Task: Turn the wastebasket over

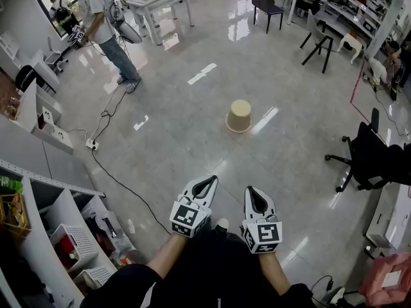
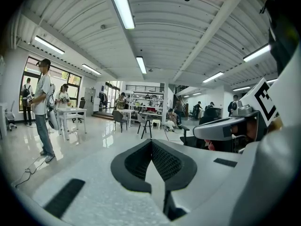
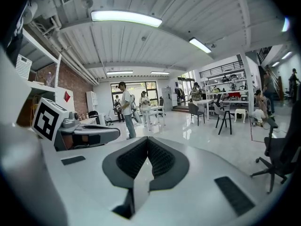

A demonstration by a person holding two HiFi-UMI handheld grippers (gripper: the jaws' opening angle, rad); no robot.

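Observation:
A beige wastebasket stands on the glossy floor in the head view, its wider rim down and its flat base up. It is well ahead of both grippers. My left gripper is shut and empty, held low near my body. Beside it my right gripper is also shut with nothing in it. In the left gripper view the jaws meet at their tips, and the right gripper shows at the right edge. In the right gripper view the jaws are closed too. The wastebasket shows in neither gripper view.
A person stands at the far left near a white table. A black cable and power strip lie on the floor at left. White shelving is at my left, a black office chair at right, more chairs behind.

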